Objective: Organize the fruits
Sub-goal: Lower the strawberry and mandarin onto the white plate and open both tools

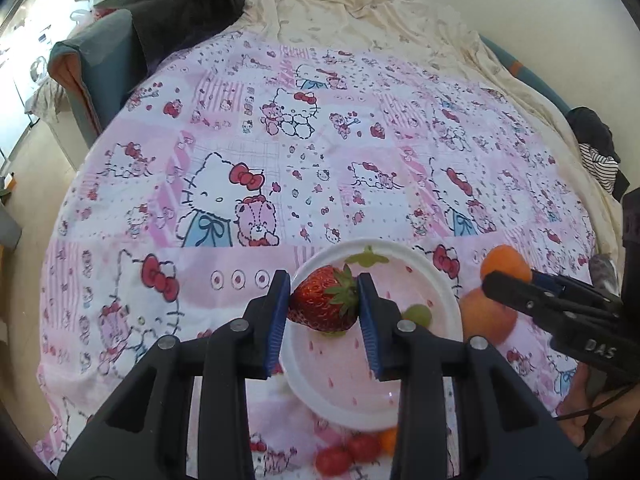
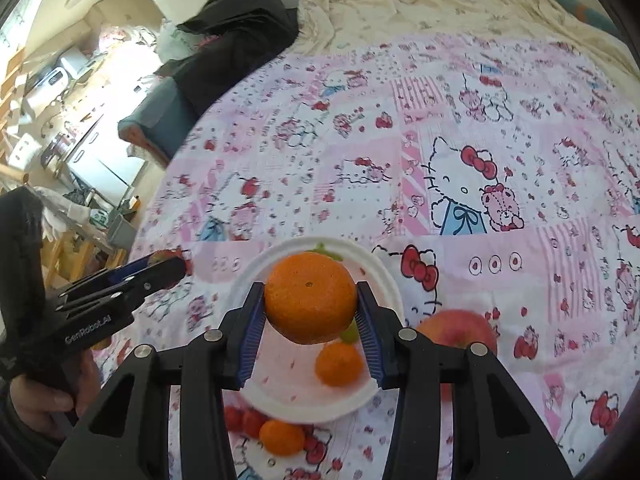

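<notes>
Left gripper (image 1: 324, 304) clamps a strawberry (image 1: 324, 300); right gripper (image 2: 310, 304) clamps an orange (image 2: 310, 296), hiding the plate (image 2: 384, 276).

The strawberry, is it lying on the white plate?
No, the strawberry is gripped between the left gripper pads, above the plate.

Both wrist fisheyes look steeply down along their fingers, close over the bed (image 1: 320, 140). Shared: white plate (image 1: 436, 280), patterned sheet (image 2: 460, 120)
</notes>
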`<state>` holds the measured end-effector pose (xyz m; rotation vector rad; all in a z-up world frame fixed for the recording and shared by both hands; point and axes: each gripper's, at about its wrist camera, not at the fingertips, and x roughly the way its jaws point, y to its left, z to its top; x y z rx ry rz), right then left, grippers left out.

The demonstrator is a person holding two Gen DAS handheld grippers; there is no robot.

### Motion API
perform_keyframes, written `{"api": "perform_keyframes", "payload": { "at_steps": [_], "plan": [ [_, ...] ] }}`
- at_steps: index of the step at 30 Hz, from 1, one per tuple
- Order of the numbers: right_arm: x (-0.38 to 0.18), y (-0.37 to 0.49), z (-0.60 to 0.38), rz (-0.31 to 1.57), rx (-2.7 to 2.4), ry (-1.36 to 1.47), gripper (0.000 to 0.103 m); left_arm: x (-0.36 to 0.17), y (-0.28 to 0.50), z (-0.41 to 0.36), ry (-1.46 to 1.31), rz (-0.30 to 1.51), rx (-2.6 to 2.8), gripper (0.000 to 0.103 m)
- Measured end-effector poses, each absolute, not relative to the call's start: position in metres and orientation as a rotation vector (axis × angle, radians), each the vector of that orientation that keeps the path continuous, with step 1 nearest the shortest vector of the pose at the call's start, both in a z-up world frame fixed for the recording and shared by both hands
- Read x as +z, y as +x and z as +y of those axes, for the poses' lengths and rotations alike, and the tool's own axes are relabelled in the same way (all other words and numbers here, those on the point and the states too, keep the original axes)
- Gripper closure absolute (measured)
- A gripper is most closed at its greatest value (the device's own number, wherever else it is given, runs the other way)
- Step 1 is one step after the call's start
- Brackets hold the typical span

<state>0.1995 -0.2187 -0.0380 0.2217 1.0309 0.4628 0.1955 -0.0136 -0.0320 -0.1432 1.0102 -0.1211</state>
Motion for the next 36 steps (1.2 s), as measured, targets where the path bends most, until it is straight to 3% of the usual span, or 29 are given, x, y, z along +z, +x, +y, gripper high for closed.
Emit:
{"api": "perform_keyframes", "payload": {
  "at_steps": [16, 34, 36],
  "plan": [
    [-0.107, 0.253, -0.196, 1.182, 0.441, 0.155, 0.057, -0.093, 0.213, -0.036, -0.129, 1.196, -0.189, 0.073],
    [-0.131, 0.253, -0.193, 1.258, 0.412, 0.16, 0.055, -0.12, 0.202, -0.049, -0.046, 1.291, -0.201, 0.072],
    [-0.131, 0.253, -0.193, 1.257, 0.413, 0.157, 0.054, -0.121, 0.201, -0.05, -0.04, 1.292, -0.201, 0.058]
  ]
}}
